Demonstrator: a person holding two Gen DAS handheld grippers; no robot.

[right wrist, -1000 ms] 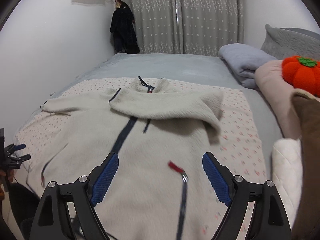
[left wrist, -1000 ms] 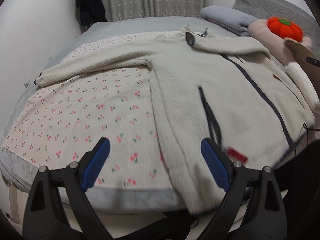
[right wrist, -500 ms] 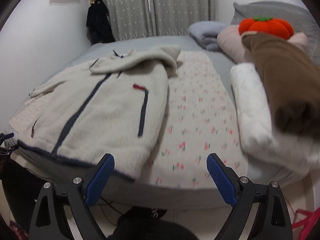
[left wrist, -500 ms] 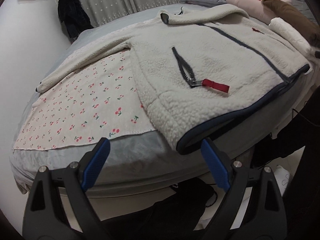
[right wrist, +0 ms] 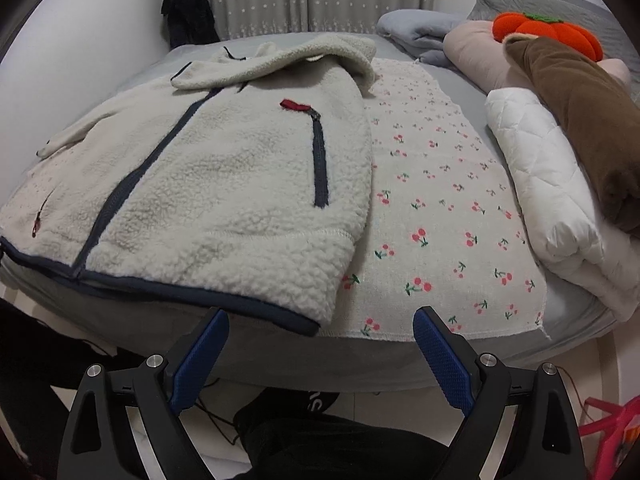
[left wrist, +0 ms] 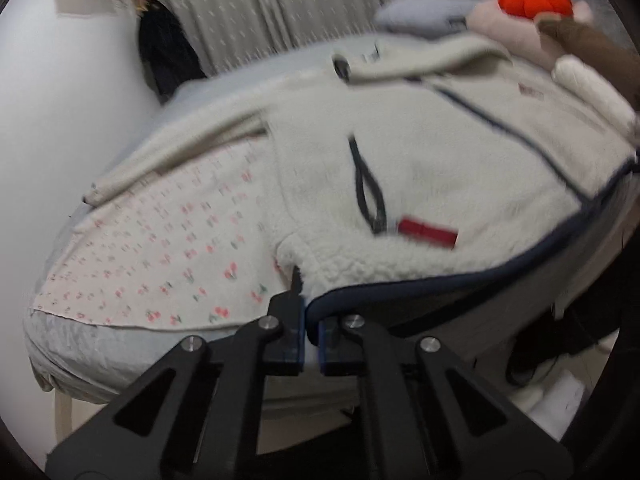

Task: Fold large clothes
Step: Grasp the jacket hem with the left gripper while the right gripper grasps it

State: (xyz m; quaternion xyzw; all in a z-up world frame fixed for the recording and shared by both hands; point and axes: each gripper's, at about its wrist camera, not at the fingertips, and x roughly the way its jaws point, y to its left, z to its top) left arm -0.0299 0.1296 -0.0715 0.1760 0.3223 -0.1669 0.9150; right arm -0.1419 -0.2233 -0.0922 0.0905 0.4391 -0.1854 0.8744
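Observation:
A cream fleece jacket (left wrist: pixel 440 168) with navy trim lies face up on the bed, one sleeve folded across its chest. My left gripper (left wrist: pixel 312 320) is shut on the left corner of its navy hem at the bed's near edge. In the right wrist view the same jacket (right wrist: pixel 240 168) fills the left half of the bed. My right gripper (right wrist: pixel 320 316) stands open just below the hem's right corner (right wrist: pixel 308 326), with no pad touching the cloth.
A cherry-print sheet (right wrist: pixel 432 200) covers the grey bed (right wrist: pixel 400 364). A white quilt (right wrist: pixel 552 184), a brown folded cloth (right wrist: pixel 592 120) and an orange pumpkin cushion (right wrist: pixel 548 32) are stacked at the right. Dark trousers (right wrist: pixel 320 440) show below, a pink object (right wrist: pixel 612 428) on the floor.
My left gripper moved in to the hem's corner and its jaws closed on it. My right gripper sank and came nearer the bed edge, still wide open.

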